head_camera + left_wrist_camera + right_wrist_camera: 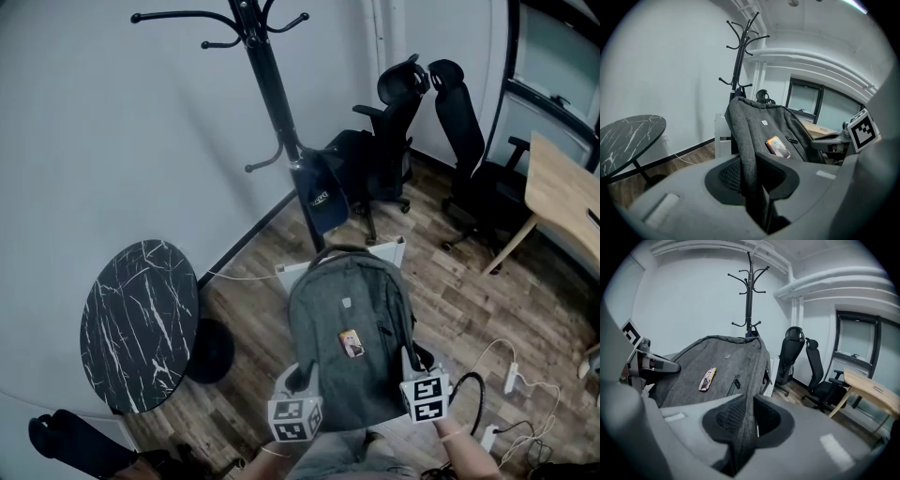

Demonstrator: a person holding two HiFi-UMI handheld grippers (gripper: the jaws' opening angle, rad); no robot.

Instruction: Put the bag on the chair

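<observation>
A grey backpack (349, 328) with a small picture tag on its front hangs in the air between both grippers, front side up. My left gripper (302, 382) is shut on the bag's left edge, and the grey fabric (749, 168) runs between its jaws. My right gripper (411, 361) is shut on the right edge of the backpack (719, 376). Two black office chairs (394, 141) stand beyond the bag near the far wall, with a second one (473, 150) to the right. Under the bag's far end shows a white chair or stand (384, 253), mostly hidden.
A black coat rack (272, 94) with a dark cap hung on it stands just past the bag. A round black marble table (141, 323) is at the left. A wooden desk (562, 202) is at the right. Cables and a power strip (511, 375) lie on the wood floor.
</observation>
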